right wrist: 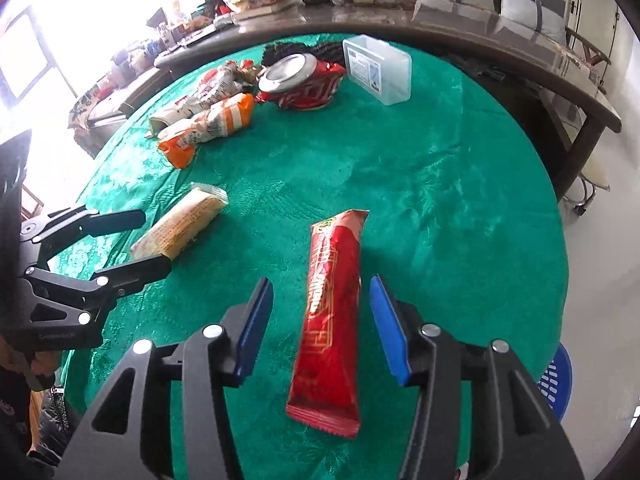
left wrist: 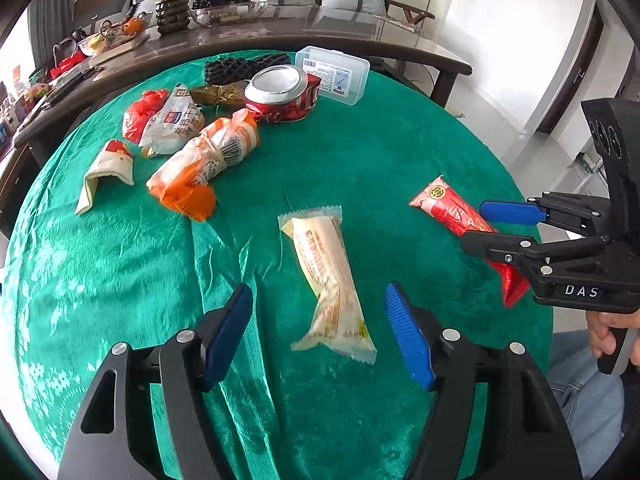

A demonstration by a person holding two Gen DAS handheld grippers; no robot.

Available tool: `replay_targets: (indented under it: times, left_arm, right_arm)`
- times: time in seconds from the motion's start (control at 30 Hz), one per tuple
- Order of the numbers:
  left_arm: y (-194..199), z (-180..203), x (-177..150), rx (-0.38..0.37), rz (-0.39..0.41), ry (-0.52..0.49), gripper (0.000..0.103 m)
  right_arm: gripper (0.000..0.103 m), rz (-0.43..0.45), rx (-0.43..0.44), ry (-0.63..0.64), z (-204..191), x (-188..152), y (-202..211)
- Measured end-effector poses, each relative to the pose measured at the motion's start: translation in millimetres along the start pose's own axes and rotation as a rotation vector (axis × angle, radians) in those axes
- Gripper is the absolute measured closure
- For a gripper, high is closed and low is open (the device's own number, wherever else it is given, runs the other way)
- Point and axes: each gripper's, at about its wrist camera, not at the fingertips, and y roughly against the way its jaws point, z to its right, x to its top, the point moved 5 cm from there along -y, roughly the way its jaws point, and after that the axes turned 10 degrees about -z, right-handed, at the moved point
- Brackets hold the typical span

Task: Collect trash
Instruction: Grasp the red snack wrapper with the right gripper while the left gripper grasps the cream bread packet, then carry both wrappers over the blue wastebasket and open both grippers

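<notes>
A pale yellow snack wrapper point(left wrist: 328, 276) lies on the green tablecloth point(left wrist: 120, 264) between the fingers of my left gripper point(left wrist: 319, 296). That gripper is open and its blue pads stand clear of the wrapper on both sides. A long red wrapper point(right wrist: 332, 308) lies lengthwise between the fingers of my right gripper point(right wrist: 320, 284), which is open too, with gaps at both pads. In the left wrist view the right gripper point(left wrist: 476, 226) hovers over the red wrapper point(left wrist: 444, 204). The right wrist view shows the left gripper point(right wrist: 154, 240) around the yellow wrapper point(right wrist: 184, 220).
More trash sits at the far side: a crushed red can point(left wrist: 282, 94), an orange-and-white wrapper point(left wrist: 200, 168), a white packet point(left wrist: 172, 124), a red bag point(left wrist: 140, 114), black mesh point(left wrist: 244, 66) and a clear plastic box point(left wrist: 334, 72). A dark long table point(left wrist: 360, 36) stands behind. A blue stool point(right wrist: 556, 376) is at the right.
</notes>
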Motion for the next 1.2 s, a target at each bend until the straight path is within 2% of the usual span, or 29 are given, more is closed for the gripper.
replay_targets:
  times: [0.1, 0.17, 0.23, 0.27, 0.3, 0.33, 0.43, 0.63, 0.83, 1.0, 1.2]
  left_arm:
    - [-5.0, 1.6, 7.7, 0.001, -0.02, -0.009, 0.034]
    - [-9.1, 2.3, 12.0, 0.007, -0.034, -0.01, 0.038]
    - [-13.2, 3.9, 14.6, 0.01, -0.052, -0.011, 0.049]
    - [-14.3, 4.6, 15.3, 0.009, -0.058, -0.012, 0.053]
    - [-15.6, 5.9, 15.8, 0.008, -0.065, -0.015, 0.063]
    - [-16.9, 7.1, 15.9, 0.005, -0.074, -0.018, 0.076]
    - [-15.9, 7.0, 15.7, -0.007, -0.074, -0.014, 0.085]
    - [1.6, 10.3, 16.7, -0.079, -0.014, 0.013, 0.088]
    - [16.1, 31.2, 19.4, -0.11, 0.023, 0.001, 0.089]
    - [17.9, 66.5, 27.3, -0.139, 0.027, -0.033, 0.089]
    - [12.3, 134.0, 43.4, -0.202, 0.026, -0.119, 0.089]
  right_arm:
    - [0.053, -0.037, -0.004, 0.004, 0.5, 5.6, -5.3]
    - [0.055, -0.059, -0.019, 0.013, -1.1, 9.1, -9.0]
    - [0.061, -0.073, -0.033, 0.014, -1.3, 11.6, -10.8]
    - [0.071, -0.075, -0.036, 0.011, -0.3, 12.4, -10.8]
    - [0.079, -0.075, -0.041, 0.01, 0.6, 13.1, -10.5]
    - [0.082, -0.074, -0.043, 0.012, 1.3, 13.6, -9.4]
    - [0.088, -0.047, -0.033, 0.005, 5.2, 12.3, -2.8]
    - [0.091, 0.033, 0.055, -0.066, 17.9, 9.7, 19.6]
    - [0.091, 0.074, 0.109, -0.128, 35.3, 1.0, 34.3]
    - [0.091, 0.116, 0.113, -0.202, 67.7, -15.7, 56.3]
    - [0.091, 0.165, 0.043, -0.321, 139.5, -57.4, 91.4]
